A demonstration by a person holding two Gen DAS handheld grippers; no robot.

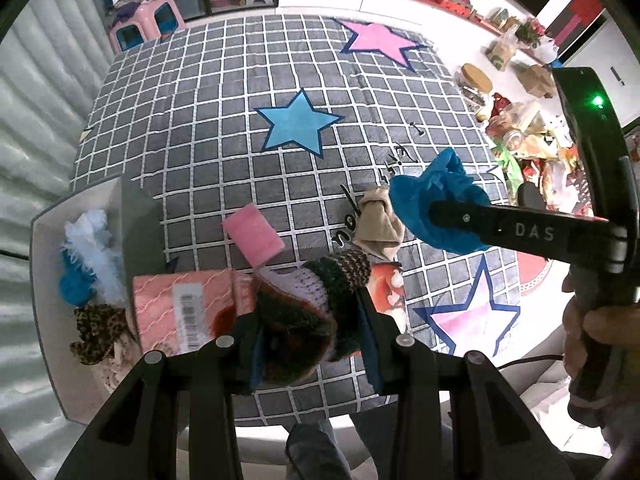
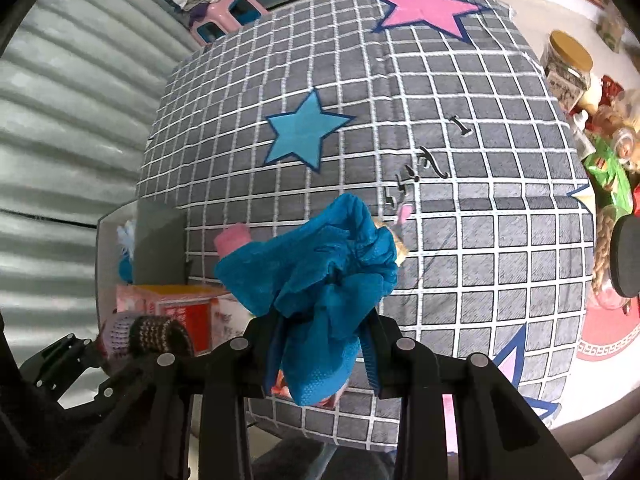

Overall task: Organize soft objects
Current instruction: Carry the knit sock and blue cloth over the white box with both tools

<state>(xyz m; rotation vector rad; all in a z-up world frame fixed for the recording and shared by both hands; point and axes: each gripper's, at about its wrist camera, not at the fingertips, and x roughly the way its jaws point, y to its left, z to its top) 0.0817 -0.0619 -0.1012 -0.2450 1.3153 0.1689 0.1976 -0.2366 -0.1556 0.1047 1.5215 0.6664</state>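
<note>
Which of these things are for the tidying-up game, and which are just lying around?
For the job:
- knitted striped piece, held in the left hand-held gripper
- blue cloth, held in the right hand-held gripper
- beige sock
- pink sponge
- grey bin

Just lying about:
- pink stool
- jar with a wooden lid
- snack packets

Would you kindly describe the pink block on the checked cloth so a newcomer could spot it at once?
Start at the grey checked cloth and find its blue star. Below it, towards the grey bin, lies the pink block, flat on the cloth. It is the only plain, smooth, solid-pink rectangle there; the pink box beside it is patterned and carries a barcode label.
</note>
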